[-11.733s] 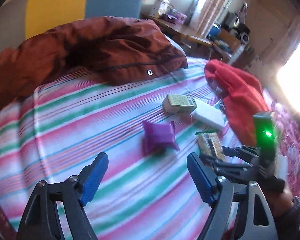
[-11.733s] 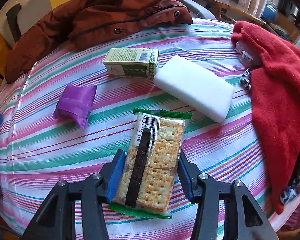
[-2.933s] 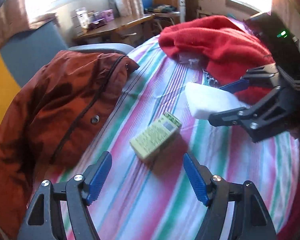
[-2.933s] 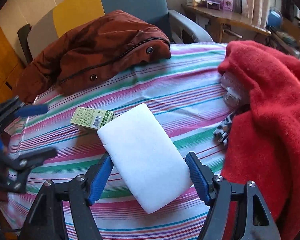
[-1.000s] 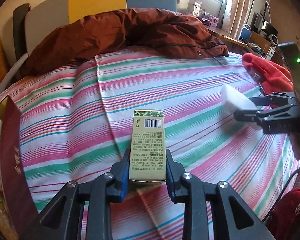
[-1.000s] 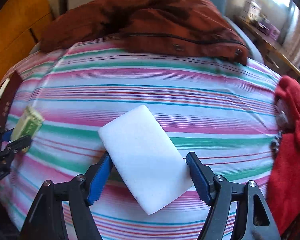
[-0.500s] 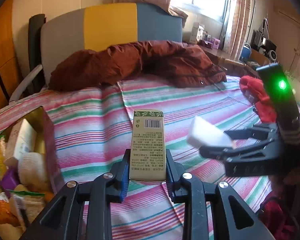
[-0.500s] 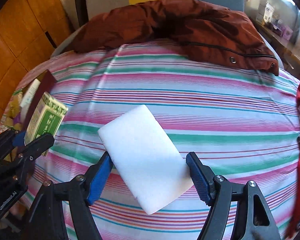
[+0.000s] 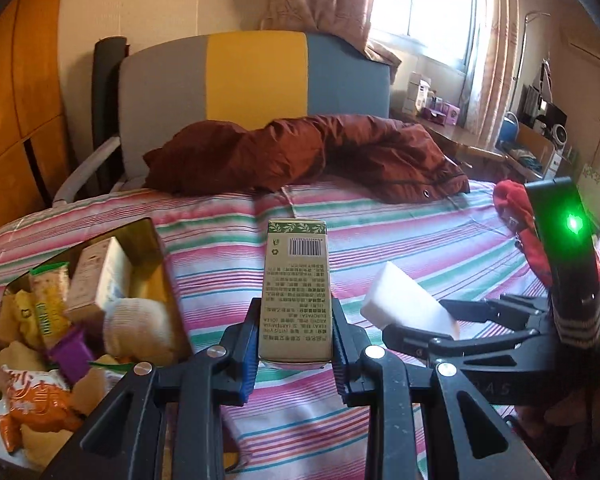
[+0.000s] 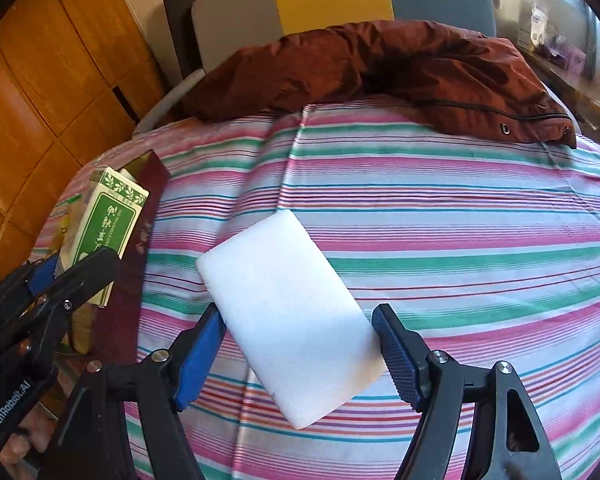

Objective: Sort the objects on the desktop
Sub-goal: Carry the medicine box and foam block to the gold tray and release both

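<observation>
A: Striped cloth (image 10: pixel 440 216) over the whole surface, brown jacket (image 9: pixel 308 152) heaped at the back. What's at the left edge?

B: An open box (image 9: pixel 156 272) crammed with snack packets. Just right of it, the left gripper (image 9: pixel 295 344) has its fingers clamped on the lower end of a green carton (image 9: pixel 296 292), held upright in the air.

A: Stiff?

B: Probably light card, rigid enough; I'd pinch the narrow sides.

A: And the right?

B: The right gripper (image 10: pixel 300 344) holds a white foam block (image 10: pixel 288 312) slantwise, fingers set wide against its long edges. Soft, likely squashy, so grip gently.
</observation>
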